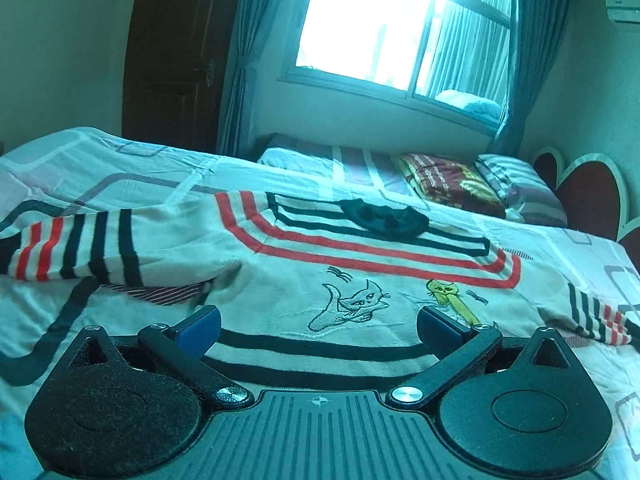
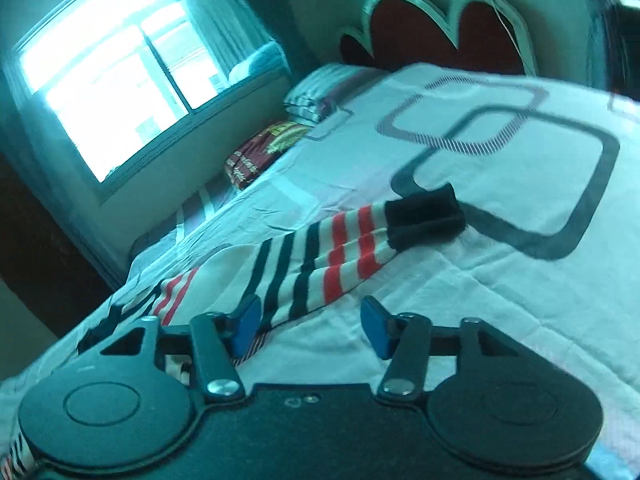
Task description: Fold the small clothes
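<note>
A small white knit sweater (image 1: 304, 280) with red and dark stripes, a dark collar and embroidered cats lies spread on the bed. My left gripper (image 1: 318, 326) is open and empty, just above its lower hem. One sleeve (image 1: 72, 248) lies out to the left. In the right wrist view the other sleeve (image 2: 320, 264) lies flat, ending in a dark cuff (image 2: 424, 216). My right gripper (image 2: 310, 328) is open and empty, low over the bed beside that sleeve, its left finger next to the striped cloth.
The bed cover (image 2: 500, 152) is white with rounded dark square patterns. A folded red blanket (image 1: 448, 184) and a striped pillow (image 1: 516, 184) lie near the red headboard (image 2: 432, 28). A bright window (image 1: 400, 28) with curtains is behind the bed.
</note>
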